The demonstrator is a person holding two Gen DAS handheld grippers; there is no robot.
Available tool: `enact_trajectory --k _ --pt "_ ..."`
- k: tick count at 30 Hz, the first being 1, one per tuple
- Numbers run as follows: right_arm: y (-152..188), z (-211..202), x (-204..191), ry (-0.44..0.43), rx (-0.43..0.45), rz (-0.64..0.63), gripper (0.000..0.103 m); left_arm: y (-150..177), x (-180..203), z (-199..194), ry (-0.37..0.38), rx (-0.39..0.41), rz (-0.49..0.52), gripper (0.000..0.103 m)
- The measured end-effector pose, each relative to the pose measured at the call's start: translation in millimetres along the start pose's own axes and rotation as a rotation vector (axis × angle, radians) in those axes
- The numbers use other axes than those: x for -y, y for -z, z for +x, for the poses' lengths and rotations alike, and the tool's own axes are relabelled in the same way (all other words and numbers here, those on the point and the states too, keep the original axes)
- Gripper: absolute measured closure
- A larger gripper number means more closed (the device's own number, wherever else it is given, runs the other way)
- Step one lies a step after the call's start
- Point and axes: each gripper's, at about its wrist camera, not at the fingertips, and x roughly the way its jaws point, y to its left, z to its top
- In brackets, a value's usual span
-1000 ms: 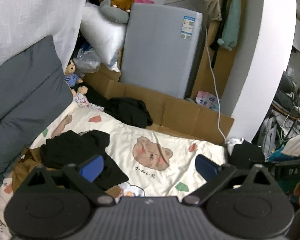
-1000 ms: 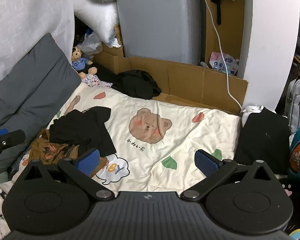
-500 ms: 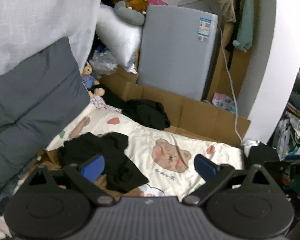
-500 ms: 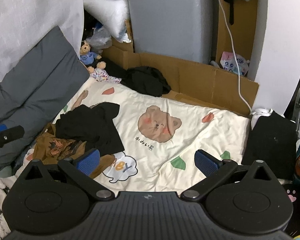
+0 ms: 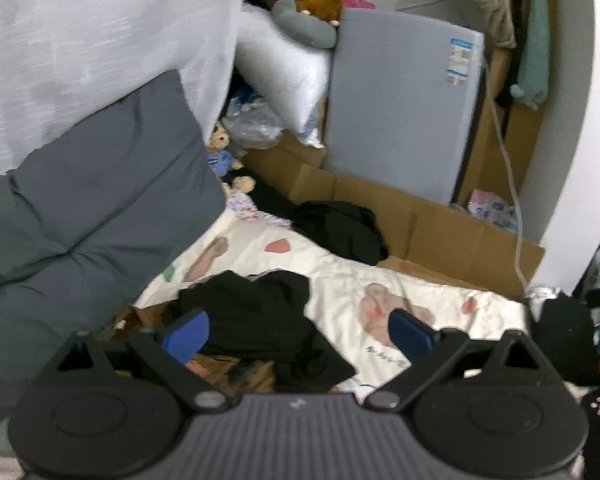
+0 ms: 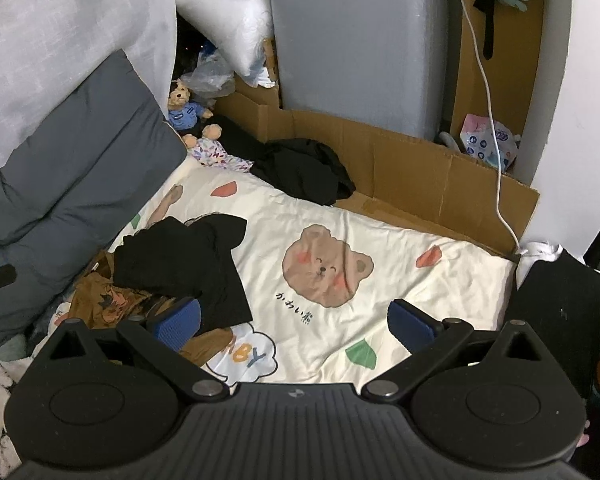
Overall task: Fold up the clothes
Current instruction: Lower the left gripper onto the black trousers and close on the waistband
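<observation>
I see a crumpled black shirt (image 6: 188,268) lying atop a brown garment (image 6: 108,300), left of the bear print (image 6: 326,266).

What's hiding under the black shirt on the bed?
A brown printed garment sticks out from under the black shirt, both lying on the bear blanket. How far the brown one reaches underneath is covered.

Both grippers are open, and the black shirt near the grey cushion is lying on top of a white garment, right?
Not quite. Both the left gripper and right gripper are open, but the black shirt lies on a brown printed garment, not a white one. The right wrist view shows it clearly.
</observation>
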Motion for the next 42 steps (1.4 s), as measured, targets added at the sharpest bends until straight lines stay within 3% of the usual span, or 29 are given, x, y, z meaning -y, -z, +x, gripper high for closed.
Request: enact_trajectory --k 8,16,23,33,42 --pt "-20 15 22 -0.094 0.019 0.025 0.008 -10 -58 32 -0.044 -0.033 -0.058 0.013" --pt "-28 40 37 -0.118 -0.018 0.012 0.014 -19 -80 86 -0.047 -0.062 -0.09 0.025" --pt "-29 65 46 -0.144 -0.045 -0.011 0.022 -16 -98 155 -0.019 -0.145 -0.115 0.043" --pt "-35 89 71 -0.142 -0.076 0.038 0.024 19 -123 250 -0.069 -0.237 -0.148 0.049" --pt "-30 110 90 -0.134 -0.13 0.063 0.024 46 -142 317 -0.129 -0.299 -0.153 0.047"
